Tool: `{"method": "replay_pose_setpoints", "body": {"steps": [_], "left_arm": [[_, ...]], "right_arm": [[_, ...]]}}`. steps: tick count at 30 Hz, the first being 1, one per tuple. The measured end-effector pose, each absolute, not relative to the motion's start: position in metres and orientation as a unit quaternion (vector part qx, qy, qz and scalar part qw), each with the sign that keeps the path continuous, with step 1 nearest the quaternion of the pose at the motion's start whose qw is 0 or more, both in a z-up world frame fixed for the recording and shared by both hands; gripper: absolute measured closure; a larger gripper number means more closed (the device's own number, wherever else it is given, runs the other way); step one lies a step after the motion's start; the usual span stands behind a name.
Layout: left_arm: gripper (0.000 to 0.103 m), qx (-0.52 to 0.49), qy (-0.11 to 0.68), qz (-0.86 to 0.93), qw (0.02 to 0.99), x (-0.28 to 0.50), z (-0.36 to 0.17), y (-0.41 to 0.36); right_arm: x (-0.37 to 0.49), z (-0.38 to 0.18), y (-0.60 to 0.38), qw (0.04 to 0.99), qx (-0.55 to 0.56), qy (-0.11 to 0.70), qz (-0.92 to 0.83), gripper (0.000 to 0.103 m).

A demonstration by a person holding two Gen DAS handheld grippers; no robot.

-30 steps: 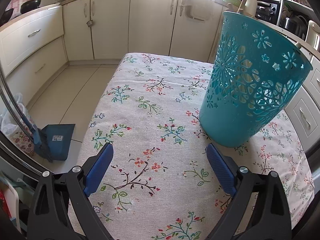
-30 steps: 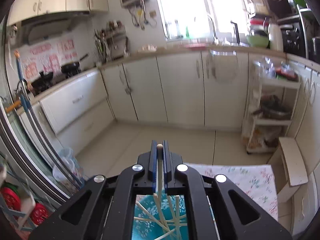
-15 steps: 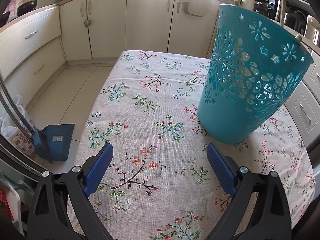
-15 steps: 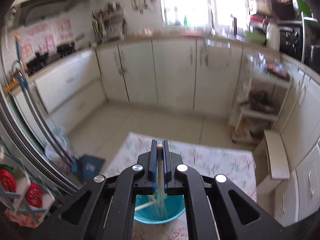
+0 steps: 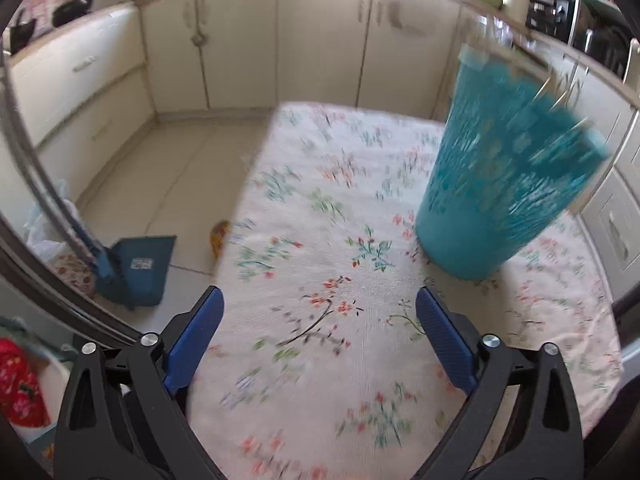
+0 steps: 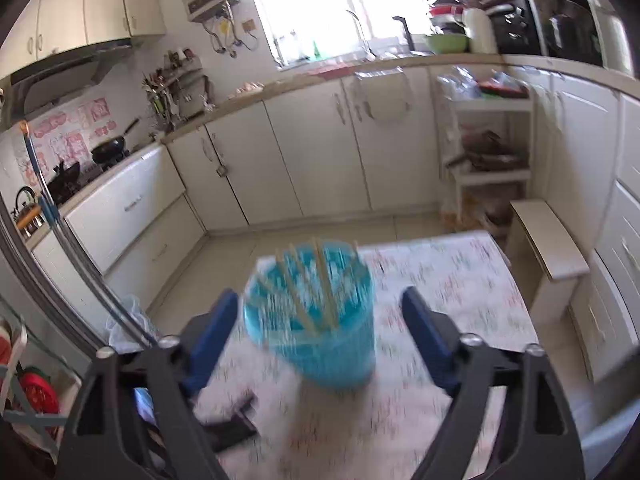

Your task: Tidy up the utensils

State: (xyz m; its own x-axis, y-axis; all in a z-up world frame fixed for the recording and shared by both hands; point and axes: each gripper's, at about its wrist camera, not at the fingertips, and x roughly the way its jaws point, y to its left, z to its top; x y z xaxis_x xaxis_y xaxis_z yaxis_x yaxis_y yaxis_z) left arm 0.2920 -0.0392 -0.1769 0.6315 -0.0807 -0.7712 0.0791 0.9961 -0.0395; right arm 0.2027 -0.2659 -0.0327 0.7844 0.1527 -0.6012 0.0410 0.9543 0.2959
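Teal basket is standing mid-frame holding chopsticks; right gripper, jaws just opening and empty, risks toppling it. Left gripper is hovering spread.

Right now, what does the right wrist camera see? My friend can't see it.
A teal basket holding wooden chopsticks stands on a flowery tablecloth. The right tool has just opened, its blue fingers wide and empty. White kitchen cabinets are behind.

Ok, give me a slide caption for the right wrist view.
Open right claw above a teal basket of chopsticks on the floral tablecloth.
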Motion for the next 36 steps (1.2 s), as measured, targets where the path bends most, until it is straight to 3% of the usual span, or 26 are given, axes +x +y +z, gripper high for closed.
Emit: {"method": "replay_pose_setpoints", "body": {"steps": [4, 17, 24, 36], "left_arm": [[0.008, 0.023, 0.399, -0.036, 0.916, 0.246, -0.129, -0.036], [0.008, 0.083, 0.364, -0.029, 0.927, 0.107, -0.032, -0.045], [0.008, 0.066, 0.346, -0.041, 0.935, 0.051, -0.007, -0.032], [0.008, 0.059, 0.298, -0.021, 0.953, 0.001, 0.009, -0.013]], "right_arm": [[0.169, -0.041, -0.254, 0.926, 0.144, 0.348, 0.009, 0.008], [0.043, 0.021, -0.228, 0.950, 0.118, 0.287, 0.031, 0.007], [-0.015, 0.008, -0.209, 0.948, 0.141, 0.283, 0.020, 0.007], [-0.038, 0.008, -0.197, 0.957, 0.126, 0.261, 0.014, 0.007]]}}
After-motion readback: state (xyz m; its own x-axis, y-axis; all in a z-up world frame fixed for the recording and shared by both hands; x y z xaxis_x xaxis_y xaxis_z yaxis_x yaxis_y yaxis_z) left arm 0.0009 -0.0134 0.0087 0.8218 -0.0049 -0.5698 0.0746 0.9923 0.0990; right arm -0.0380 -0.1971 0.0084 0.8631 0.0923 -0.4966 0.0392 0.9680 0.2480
